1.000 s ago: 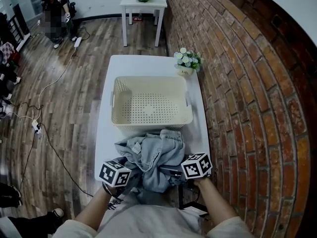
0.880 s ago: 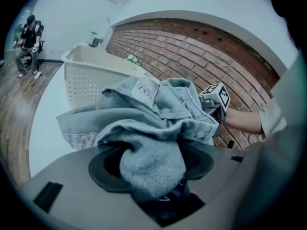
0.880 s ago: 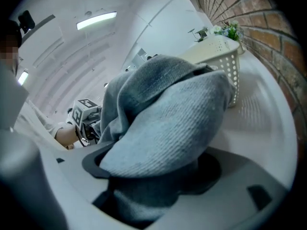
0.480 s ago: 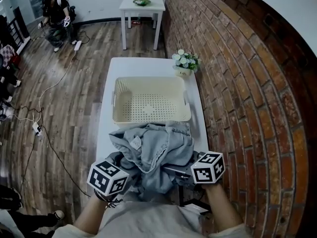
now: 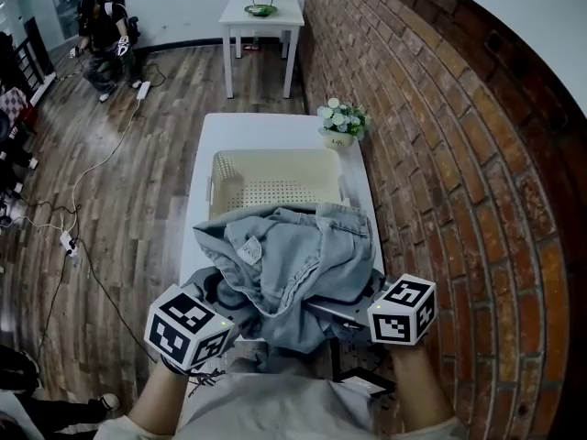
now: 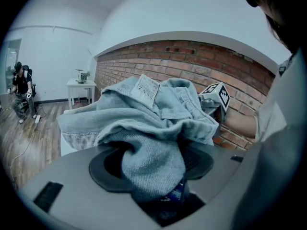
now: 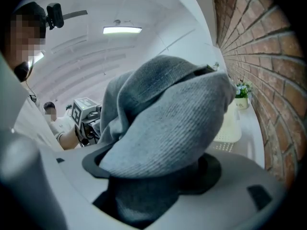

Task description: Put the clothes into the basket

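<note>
A bundle of light blue denim clothes (image 5: 284, 264) hangs lifted between both grippers, above the near end of the white table (image 5: 275, 126). My left gripper (image 5: 220, 301) is shut on a fold of the cloth (image 6: 153, 166), which fills its jaws. My right gripper (image 5: 337, 312) is shut on another thick fold (image 7: 163, 143), and its fingertips are hidden by the fabric. The cream perforated basket (image 5: 275, 165) stands just beyond the bundle, its near half covered from view by the raised clothes.
A small pot of white flowers (image 5: 341, 122) sits at the basket's far right corner. A brick wall (image 5: 459, 154) runs along the table's right side. Farther back there is a small white side table (image 5: 261, 12), and at far left a seated person (image 5: 101, 30) and floor cables.
Both grippers have risen with the denim bundle. The clothes have left the table and now hang higher, covering the near part of the basket in the head view.
</note>
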Demonstrator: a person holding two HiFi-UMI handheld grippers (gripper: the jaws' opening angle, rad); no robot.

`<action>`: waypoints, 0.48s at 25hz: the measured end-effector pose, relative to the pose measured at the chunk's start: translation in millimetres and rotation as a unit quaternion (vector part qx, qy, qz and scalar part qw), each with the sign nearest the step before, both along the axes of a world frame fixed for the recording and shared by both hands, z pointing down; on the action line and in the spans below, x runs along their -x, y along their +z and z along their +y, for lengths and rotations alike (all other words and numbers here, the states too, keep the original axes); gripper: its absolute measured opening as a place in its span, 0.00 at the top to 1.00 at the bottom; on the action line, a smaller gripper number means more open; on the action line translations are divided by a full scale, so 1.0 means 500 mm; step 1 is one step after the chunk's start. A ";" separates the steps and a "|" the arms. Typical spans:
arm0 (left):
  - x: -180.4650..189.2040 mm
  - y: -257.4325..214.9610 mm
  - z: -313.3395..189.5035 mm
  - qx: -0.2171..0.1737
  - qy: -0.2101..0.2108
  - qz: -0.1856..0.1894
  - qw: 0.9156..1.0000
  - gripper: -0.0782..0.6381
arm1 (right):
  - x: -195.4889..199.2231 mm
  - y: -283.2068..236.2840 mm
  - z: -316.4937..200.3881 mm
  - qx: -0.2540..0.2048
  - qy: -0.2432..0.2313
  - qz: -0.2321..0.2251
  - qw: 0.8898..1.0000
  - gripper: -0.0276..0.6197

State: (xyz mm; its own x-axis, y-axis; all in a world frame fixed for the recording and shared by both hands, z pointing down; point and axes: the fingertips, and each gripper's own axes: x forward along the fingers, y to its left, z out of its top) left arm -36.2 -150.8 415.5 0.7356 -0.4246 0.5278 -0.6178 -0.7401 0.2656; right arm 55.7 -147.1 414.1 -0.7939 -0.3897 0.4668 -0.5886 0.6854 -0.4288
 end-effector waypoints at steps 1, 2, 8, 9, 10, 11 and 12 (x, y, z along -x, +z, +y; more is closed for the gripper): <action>-0.002 -0.009 -0.009 -0.007 0.000 0.000 1.000 0.52 | -0.002 -0.009 -0.009 -0.007 0.000 0.000 1.000 0.39; -0.004 -0.017 -0.019 -0.012 0.000 0.000 1.000 0.52 | -0.004 -0.017 -0.019 -0.012 0.000 0.000 1.000 0.39; -0.010 -0.062 -0.077 -0.039 -0.004 -0.003 0.999 0.52 | -0.010 -0.059 -0.077 -0.037 -0.001 -0.004 0.999 0.39; -0.010 -0.068 -0.089 -0.044 -0.007 -0.004 0.999 0.52 | -0.010 -0.065 -0.090 -0.042 -0.002 -0.004 0.999 0.39; -0.010 -0.074 -0.102 -0.049 -0.009 -0.005 0.999 0.52 | -0.011 -0.070 -0.104 -0.047 -0.002 -0.004 0.999 0.39; -0.010 -0.079 -0.114 -0.052 -0.012 -0.006 0.999 0.52 | -0.010 -0.075 -0.116 -0.051 -0.003 -0.004 0.999 0.39; -0.009 -0.084 -0.126 -0.056 -0.014 -0.006 0.998 0.52 | -0.009 -0.080 -0.129 -0.056 -0.004 -0.004 0.998 0.39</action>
